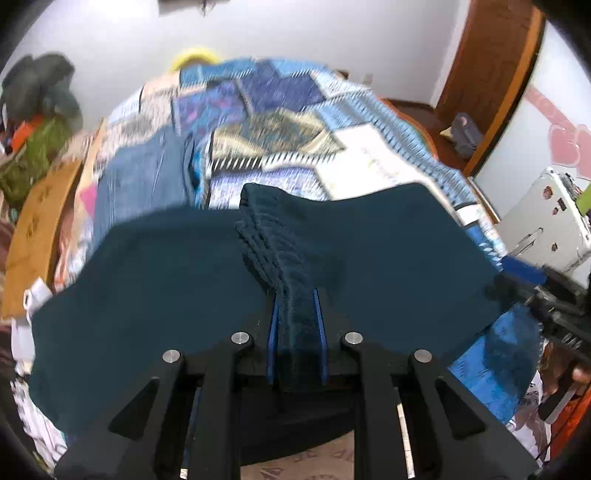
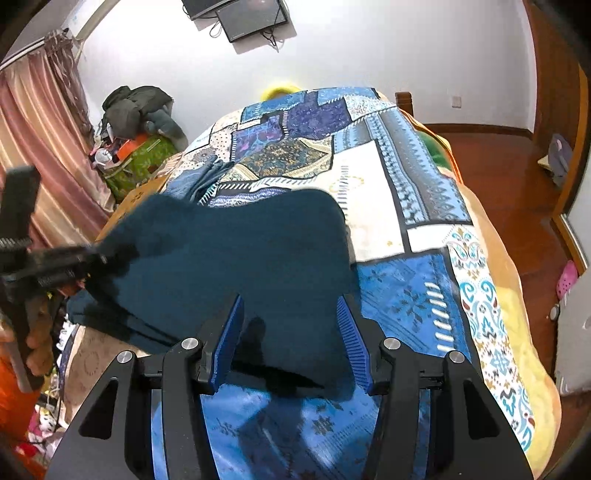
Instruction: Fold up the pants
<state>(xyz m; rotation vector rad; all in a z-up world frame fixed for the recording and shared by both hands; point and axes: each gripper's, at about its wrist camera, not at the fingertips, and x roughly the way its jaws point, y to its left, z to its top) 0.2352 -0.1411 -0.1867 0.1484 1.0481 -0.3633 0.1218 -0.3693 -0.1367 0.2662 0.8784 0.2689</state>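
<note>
A bed (image 2: 498, 306) fills both views, covered by a patchwork quilt (image 2: 399, 177) in blues, white and purple that runs from the middle up toward 12 o'clock, where it meets a white wall (image 2: 369, 48). On the near part of the quilt lie the pants (image 2: 236, 258), dark teal and spread wide; in the left wrist view they stretch from about 9 o'clock across to 3 o'clock. A second, lighter blue piece of clothing (image 1: 144, 173) lies on the quilt at about 10 o'clock in the left wrist view, though blur makes it hard to say what it is.

At 10 o'clock in the right wrist view a heap of clothes and bags (image 2: 136, 122) sits by a striped curtain (image 2: 44, 147), and a dark screen (image 2: 251, 16) hangs on the wall at 12 o'clock.

The left gripper (image 1: 297, 325) has its fingers clamped on a bunched ridge of the pants, the fabric rising in folds between the blue pads and running away toward 12 o'clock. The right gripper (image 2: 291, 332) has its fingers spread apart over the near edge of the pants; the cloth lies between them and neither pad presses on it. In the right wrist view the left gripper shows at 9 o'clock, with a hand (image 2: 37, 343) on its handle.
</note>
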